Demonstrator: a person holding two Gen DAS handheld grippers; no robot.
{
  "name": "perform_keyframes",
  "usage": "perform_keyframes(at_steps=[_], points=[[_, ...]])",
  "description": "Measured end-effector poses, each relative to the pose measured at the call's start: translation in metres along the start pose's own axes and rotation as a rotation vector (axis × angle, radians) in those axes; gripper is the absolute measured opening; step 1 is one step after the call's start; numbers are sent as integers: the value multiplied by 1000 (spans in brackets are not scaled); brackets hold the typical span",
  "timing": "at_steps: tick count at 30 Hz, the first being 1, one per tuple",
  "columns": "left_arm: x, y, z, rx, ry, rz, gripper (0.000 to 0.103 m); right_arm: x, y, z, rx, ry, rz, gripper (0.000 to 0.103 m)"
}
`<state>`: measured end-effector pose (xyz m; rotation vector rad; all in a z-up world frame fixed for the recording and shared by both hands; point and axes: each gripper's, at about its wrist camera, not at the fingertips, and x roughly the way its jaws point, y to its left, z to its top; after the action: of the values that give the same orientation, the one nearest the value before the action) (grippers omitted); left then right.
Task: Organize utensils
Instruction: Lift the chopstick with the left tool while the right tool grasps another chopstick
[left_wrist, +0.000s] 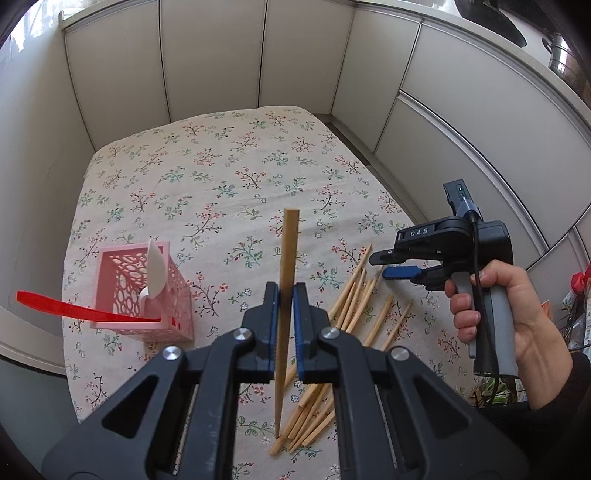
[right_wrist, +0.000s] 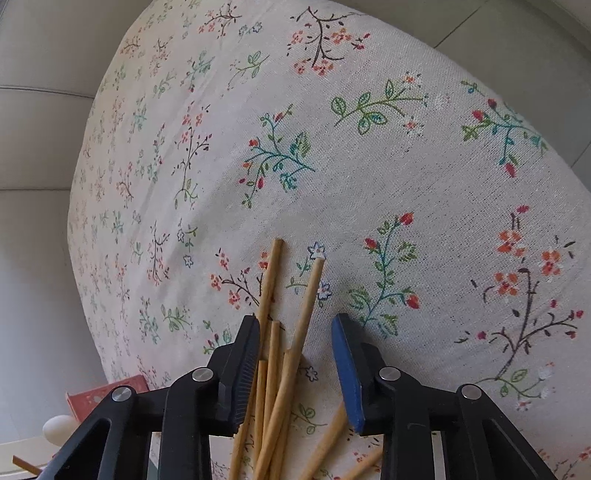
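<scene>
Since the chopstick (left_wrist: 287, 280) is light, stiff and slick, left gripper (left_wrist: 285, 295) clamps it mid-shaft, upright over the worktop (left_wrist: 221, 177). Right gripper (right_wrist: 295, 354) hovers agape over the loose chopsticks (right_wrist: 275, 369); pink holder (left_wrist: 142, 291) stands left.

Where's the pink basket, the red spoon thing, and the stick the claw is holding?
pink basket (left_wrist: 175, 291): left wrist view, on its patterned right wall.
red spoon (left_wrist: 55, 306): left wrist view, middle of its handle sticking out.
held chopstick (left_wrist: 290, 240): left wrist view, on its upper part above the left claw (left_wrist: 285, 299).
</scene>
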<state>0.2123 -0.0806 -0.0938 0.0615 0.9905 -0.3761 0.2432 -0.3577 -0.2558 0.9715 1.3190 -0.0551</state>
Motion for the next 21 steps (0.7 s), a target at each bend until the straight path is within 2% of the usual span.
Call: perform_keyframes(at_steps=[2, 4, 6, 14, 21], points=[[-4, 4, -1, -9, -3, -4, 9, 2, 1, 1, 8, -10, 4, 25], [-7, 7, -2, -12, -6, -1, 9, 4, 2, 1, 6, -22, -6, 12], [-9, 11, -3, -18, -12, 1, 9, 5, 1, 1, 1, -27, -4, 9], [-29, 25, -7, -49, -55, 5, 9, -16, 4, -9, -32, -43, 74, 7], [-57, 33, -10, -53, -129, 18, 8, -61, 43, -44, -207, -146, 102, 6]])
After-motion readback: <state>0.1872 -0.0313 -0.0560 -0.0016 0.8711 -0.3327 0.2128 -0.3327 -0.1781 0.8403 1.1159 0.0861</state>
